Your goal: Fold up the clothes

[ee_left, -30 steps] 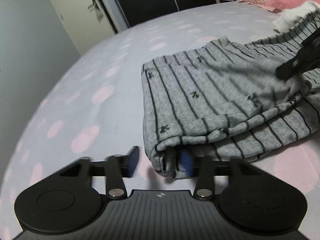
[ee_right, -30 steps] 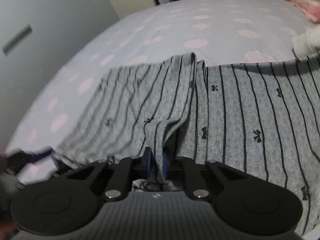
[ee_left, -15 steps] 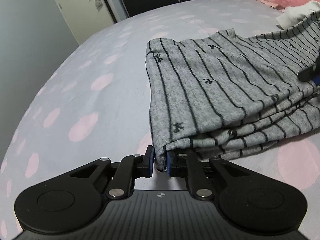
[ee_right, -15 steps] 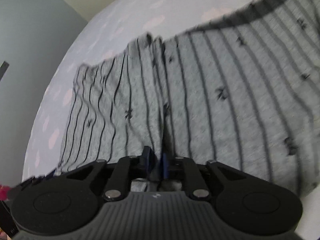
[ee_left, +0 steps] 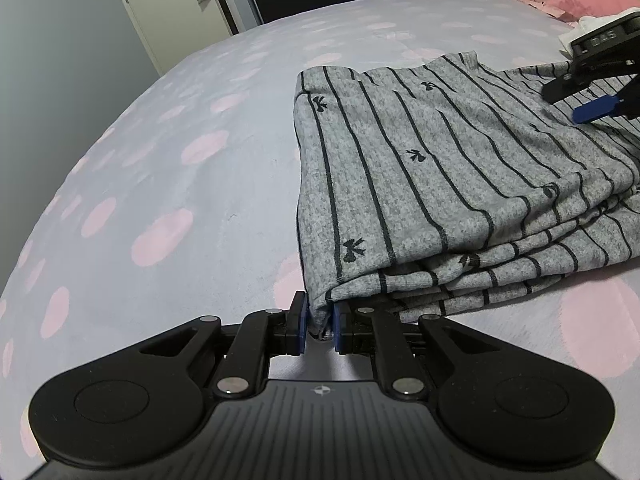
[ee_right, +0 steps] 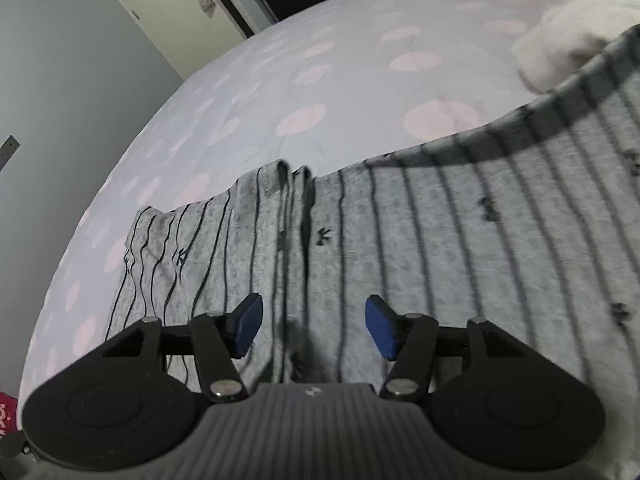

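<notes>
A grey garment with thin black stripes and small bow prints [ee_left: 440, 184] lies folded in layers on the bed. My left gripper [ee_left: 320, 322] is shut on its near folded corner, low over the sheet. My right gripper [ee_right: 312, 326] is open and empty, hovering just above the garment [ee_right: 400, 248], its blue pads either side of a raised fold. The right gripper also shows in the left wrist view [ee_left: 600, 96] at the far right, above the cloth.
The bed sheet [ee_left: 168, 184] is pale lilac with pink dots. A white cloth [ee_right: 568, 44] and pink pillows [ee_left: 580, 0] lie at the bed's far right. A door [ee_left: 176, 0] and dark wardrobe stand beyond the bed.
My right gripper has opened and let go of the fold it held. My left gripper closed on the garment's corner and has kept hold of it.
</notes>
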The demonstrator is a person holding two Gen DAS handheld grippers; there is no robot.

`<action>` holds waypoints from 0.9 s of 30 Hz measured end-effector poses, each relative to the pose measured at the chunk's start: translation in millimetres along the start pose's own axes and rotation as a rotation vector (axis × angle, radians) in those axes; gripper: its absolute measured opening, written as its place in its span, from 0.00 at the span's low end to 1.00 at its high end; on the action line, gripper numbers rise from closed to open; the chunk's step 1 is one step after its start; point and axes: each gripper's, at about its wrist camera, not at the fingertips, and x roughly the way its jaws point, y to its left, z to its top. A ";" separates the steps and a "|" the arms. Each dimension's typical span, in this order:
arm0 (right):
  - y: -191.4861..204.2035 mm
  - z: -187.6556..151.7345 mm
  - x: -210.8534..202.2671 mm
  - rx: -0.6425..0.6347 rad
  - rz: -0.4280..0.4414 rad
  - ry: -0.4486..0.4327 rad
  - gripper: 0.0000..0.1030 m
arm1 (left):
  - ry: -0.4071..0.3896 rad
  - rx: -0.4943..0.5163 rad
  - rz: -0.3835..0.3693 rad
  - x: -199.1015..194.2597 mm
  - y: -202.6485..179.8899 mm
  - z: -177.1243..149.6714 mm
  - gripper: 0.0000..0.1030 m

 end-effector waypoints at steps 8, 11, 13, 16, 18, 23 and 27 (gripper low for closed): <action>31.8 -16.7 18.6 -0.143 -0.031 0.044 0.35 | -0.003 -0.002 -0.003 -1.9 0.6 -0.5 0.10; 38.2 -13.1 12.6 -0.160 -0.017 0.024 0.29 | 0.000 -0.008 -0.006 -3.1 1.3 -1.0 0.10; 39.0 -9.9 12.0 -0.167 -0.002 0.023 0.29 | 0.002 -0.009 -0.007 -3.5 0.9 -1.3 0.10; 36.5 -4.4 23.7 -0.169 -0.040 0.068 0.43 | 0.003 -0.011 -0.007 -4.2 0.3 -1.3 0.10; 31.8 -1.2 34.1 -0.138 -0.045 0.096 0.45 | 0.005 -0.013 -0.007 -4.0 0.2 -0.9 0.10; 50.6 1.3 34.9 -0.182 -0.052 0.094 0.11 | 0.010 -0.017 -0.006 -3.1 0.0 0.0 0.10; 65.1 8.7 23.4 -0.226 -0.073 0.075 0.10 | 0.008 -0.019 -0.009 -4.7 0.2 -0.1 0.10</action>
